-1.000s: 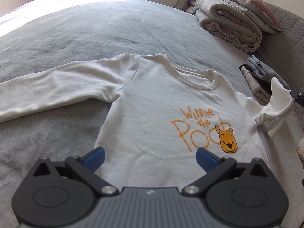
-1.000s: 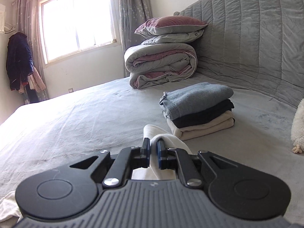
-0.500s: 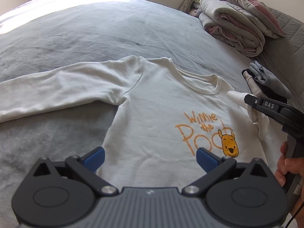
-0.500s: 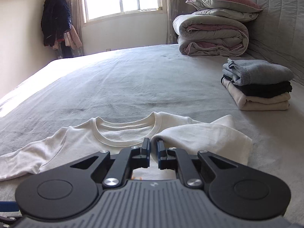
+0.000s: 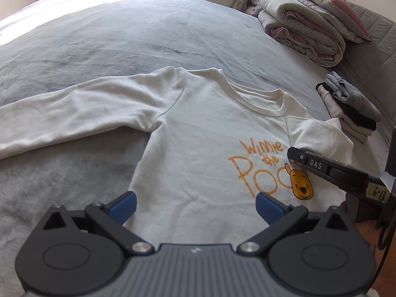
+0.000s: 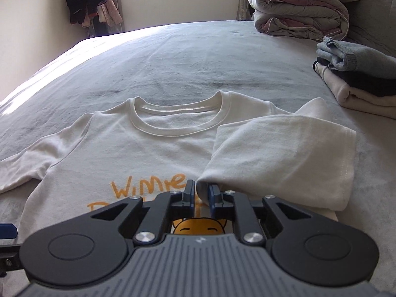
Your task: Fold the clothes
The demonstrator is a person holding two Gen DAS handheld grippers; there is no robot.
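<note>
The white sweatshirt (image 5: 198,133) lies flat on the bed (image 5: 123,37), one sleeve (image 6: 279,158) doubled over its chest, clamped in the right gripper (image 6: 200,193); left gripper (image 5: 195,204) fingers apart. Pulling sideways could drag the body and wrinkle the fold

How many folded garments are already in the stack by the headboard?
3 visible, stacked: a grey-blue knit on top, a black garment in the middle, and a cream one at the bottom on the bed. The frame edge crops the stack, so more could be hidden.
</note>
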